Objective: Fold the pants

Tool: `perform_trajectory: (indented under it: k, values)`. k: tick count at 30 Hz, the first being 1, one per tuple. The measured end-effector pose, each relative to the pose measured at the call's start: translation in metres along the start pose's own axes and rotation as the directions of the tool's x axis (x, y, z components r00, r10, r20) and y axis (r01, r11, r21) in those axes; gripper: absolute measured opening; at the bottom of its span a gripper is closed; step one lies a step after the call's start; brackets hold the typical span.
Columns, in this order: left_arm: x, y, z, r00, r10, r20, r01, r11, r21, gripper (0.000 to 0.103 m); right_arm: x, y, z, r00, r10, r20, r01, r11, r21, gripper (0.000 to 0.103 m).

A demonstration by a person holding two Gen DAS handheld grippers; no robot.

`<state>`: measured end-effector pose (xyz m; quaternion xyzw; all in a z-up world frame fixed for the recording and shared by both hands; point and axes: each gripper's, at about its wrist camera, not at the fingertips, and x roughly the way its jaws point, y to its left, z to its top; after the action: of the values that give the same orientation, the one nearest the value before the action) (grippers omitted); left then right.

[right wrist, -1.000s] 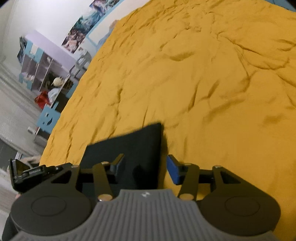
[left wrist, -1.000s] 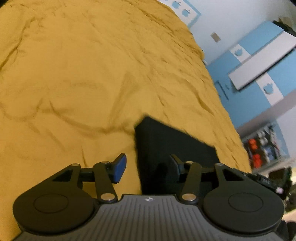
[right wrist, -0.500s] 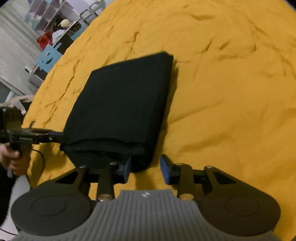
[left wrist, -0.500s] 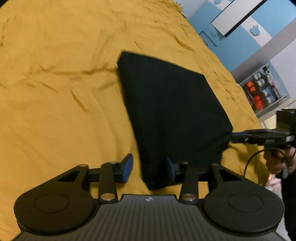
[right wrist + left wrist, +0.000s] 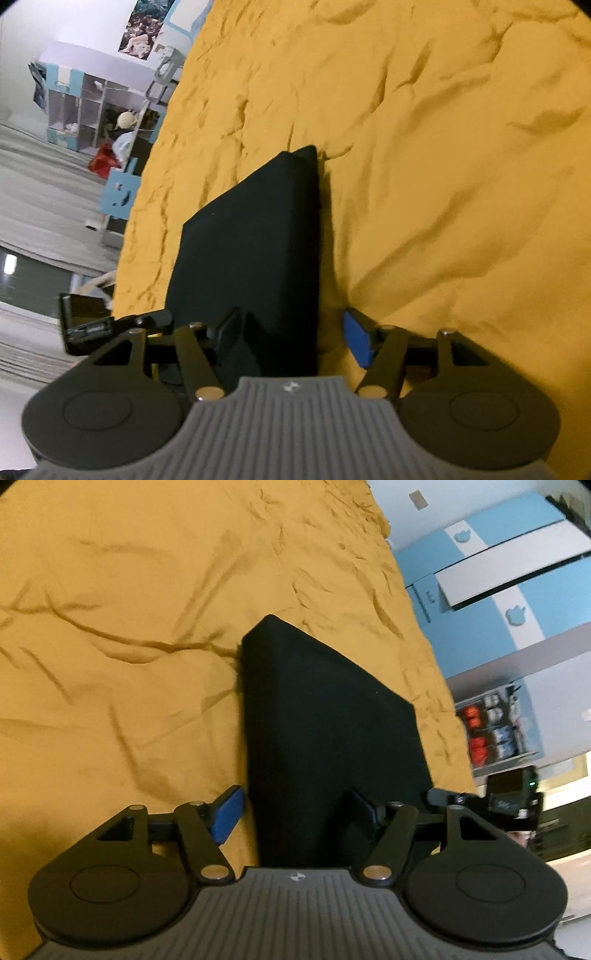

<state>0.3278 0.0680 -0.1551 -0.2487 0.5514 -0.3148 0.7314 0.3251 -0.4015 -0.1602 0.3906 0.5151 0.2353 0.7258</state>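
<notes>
The black pants (image 5: 325,716) lie folded into a flat rectangle on the yellow bedspread (image 5: 118,657). My left gripper (image 5: 295,812) straddles their near left corner. Its jaws are opening, and the blue left pad (image 5: 227,818) stands clear of the cloth edge. In the right wrist view the pants (image 5: 251,243) run away from me, and my right gripper (image 5: 293,336) straddles the near right corner. Its jaws are opening too, with the blue right pad (image 5: 356,343) off the fabric. Each gripper shows at the edge of the other's view: the right gripper (image 5: 513,805) and the left gripper (image 5: 88,325).
The creased bedspread (image 5: 443,147) spreads wide beyond and beside the pants. A blue and white wardrobe (image 5: 517,576) and a shelf with boxes (image 5: 495,734) stand past the bed's right edge. Shelving with toys (image 5: 92,122) stands off its left edge.
Both grippers have dropped lower and tipped flatter over the bed since half a second ago. Their jaws have spread wider around the pants' near corners.
</notes>
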Motion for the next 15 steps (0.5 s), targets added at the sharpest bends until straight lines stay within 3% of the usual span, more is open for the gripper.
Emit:
perform_trajectory:
  k: [6,9,10,13,14,15]
  values:
    - [0.023,-0.005,0.005,1.000,-0.031,0.008,0.031,1.000,-0.004,0.087,0.038,0.003,0.011,0.998,0.063,-0.028,-0.064,0.998,-0.029,0.068]
    - [0.032,-0.014,0.004,1.000,-0.010,0.022,0.009,1.000,0.022,0.093,0.048,0.002,0.013,0.996,0.089,-0.019,-0.089,0.995,-0.039,0.064]
    - [0.032,-0.017,0.003,0.999,-0.002,0.032,0.001,1.000,0.027,0.091,0.051,0.002,0.012,0.997,0.081,-0.013,-0.082,0.996,-0.042,0.049]
    - [0.022,-0.028,-0.003,0.997,0.049,0.057,-0.053,0.996,0.071,0.057,0.048,0.006,0.006,0.996,0.092,-0.002,-0.092,0.995,-0.028,0.026]
    - [0.015,-0.032,-0.005,0.997,0.046,0.065,-0.052,0.995,0.090,0.046,0.043,0.011,0.004,0.996,0.092,0.008,-0.092,0.995,-0.037,0.024]
    - [0.009,-0.036,-0.007,0.997,0.034,0.073,-0.041,0.994,0.096,0.044,0.038,0.017,0.002,0.996,0.093,0.018,-0.092,0.994,-0.053,0.021]
